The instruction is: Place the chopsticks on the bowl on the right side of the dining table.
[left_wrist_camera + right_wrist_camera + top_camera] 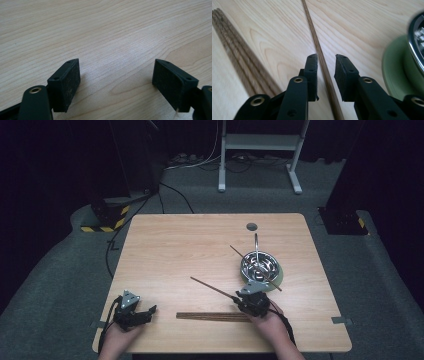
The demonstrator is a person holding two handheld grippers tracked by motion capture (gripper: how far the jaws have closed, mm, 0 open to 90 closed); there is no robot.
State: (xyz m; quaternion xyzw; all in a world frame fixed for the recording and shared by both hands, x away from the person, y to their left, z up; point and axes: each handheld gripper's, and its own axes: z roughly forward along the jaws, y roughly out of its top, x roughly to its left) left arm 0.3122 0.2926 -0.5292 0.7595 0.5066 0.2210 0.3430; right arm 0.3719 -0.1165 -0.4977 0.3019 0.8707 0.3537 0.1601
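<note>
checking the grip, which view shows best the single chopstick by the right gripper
The right gripper view: the chopstick runs between the right gripper jaws, a gap on one side. The high view shows it small and slanted. The left gripper view shows bare table.

A pale wooden table [190, 245] with wavy grain bears dark brown streaked wooden chopsticks [212, 316] and a shiny silver steel bowl [259, 265] on a sage green round plate [398, 70]. Both matt black grippers [326, 75] [116, 82] have brass-coloured rivets
</note>
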